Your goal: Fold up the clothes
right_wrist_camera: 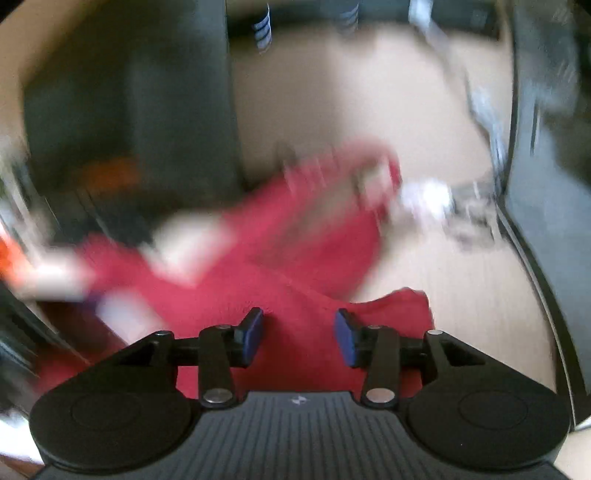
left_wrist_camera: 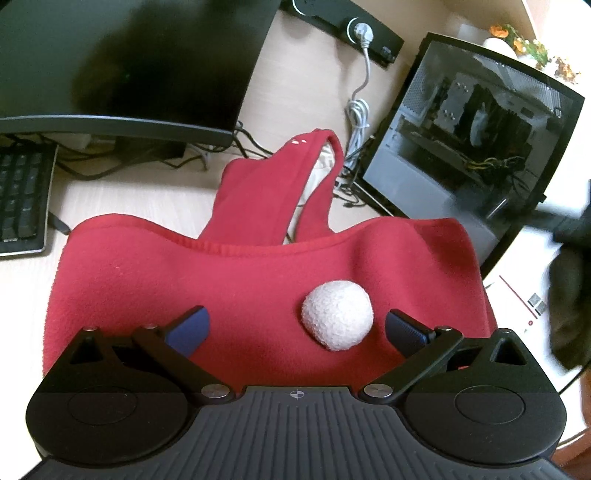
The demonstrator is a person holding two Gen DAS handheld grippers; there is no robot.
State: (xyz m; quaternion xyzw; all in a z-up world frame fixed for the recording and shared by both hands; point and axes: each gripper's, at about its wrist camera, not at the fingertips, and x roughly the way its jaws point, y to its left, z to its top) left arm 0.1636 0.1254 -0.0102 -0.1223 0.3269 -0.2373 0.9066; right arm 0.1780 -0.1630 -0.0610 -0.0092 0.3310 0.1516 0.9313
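Note:
A red fleece garment [left_wrist_camera: 229, 280] lies folded on the light wooden desk [left_wrist_camera: 155, 195], its hood [left_wrist_camera: 295, 173] with pale lining stretched toward the back. A white pompom [left_wrist_camera: 337, 314] sits on the red cloth. My left gripper [left_wrist_camera: 295, 326] is open just above the garment, its blue pads either side of the pompom area, holding nothing. In the blurred right wrist view the same red garment [right_wrist_camera: 266, 258] spreads ahead. My right gripper [right_wrist_camera: 299, 336] is open over the cloth's near edge, with red cloth showing between the pads.
A dark monitor [left_wrist_camera: 122, 62] and keyboard [left_wrist_camera: 22, 192] stand at the left. A glass-sided computer case [left_wrist_camera: 472, 147] stands at the right, with cables [left_wrist_camera: 356, 122] and a power strip [left_wrist_camera: 354, 29] behind the hood. A dark blurred shape [left_wrist_camera: 569, 295] is at the far right.

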